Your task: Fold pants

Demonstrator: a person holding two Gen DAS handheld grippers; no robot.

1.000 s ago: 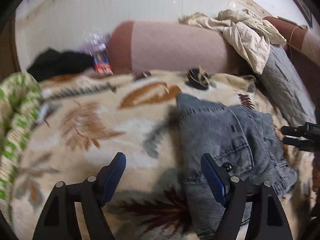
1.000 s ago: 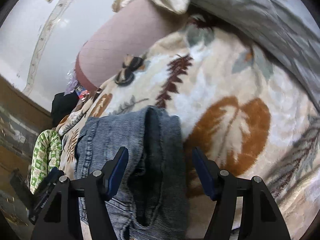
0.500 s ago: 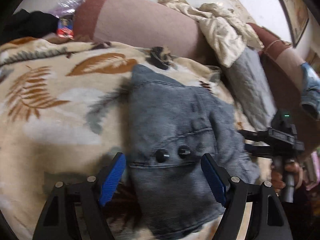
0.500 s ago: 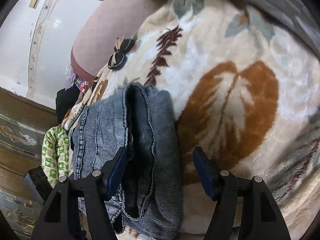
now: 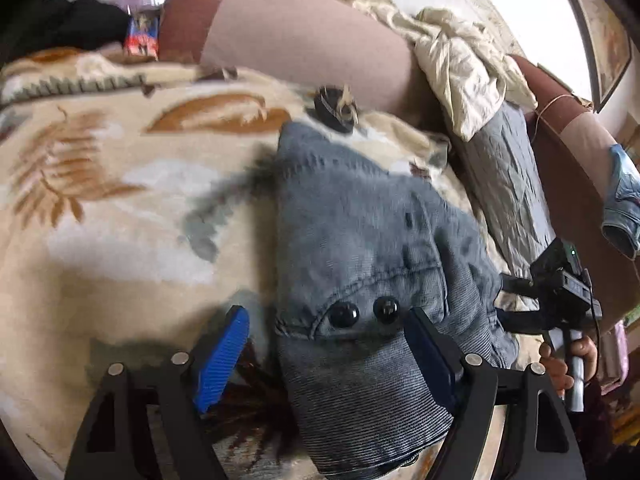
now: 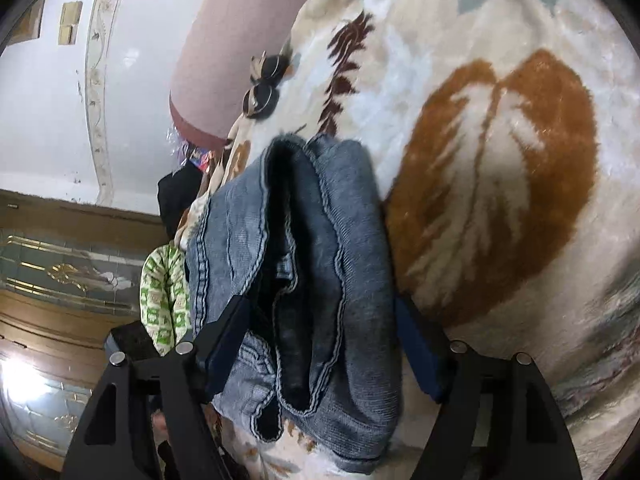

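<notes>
Both tongs have come down onto the pants point(image 5: 360, 240), a folded denim bundle lying on the leaf-patterned blanket point(image 5: 100, 208) in front of the pink bolster point(image 5: 304, 36). The left tongs point(image 5: 326, 354) stand spread around the end with two dark buttons point(image 5: 364, 310), pads not pressing. The right tongs point(image 6: 320, 354) have just been opening and now straddle the other end of the pants, also without pinching. I judge a two-handed grasp for the next fold is near
</notes>
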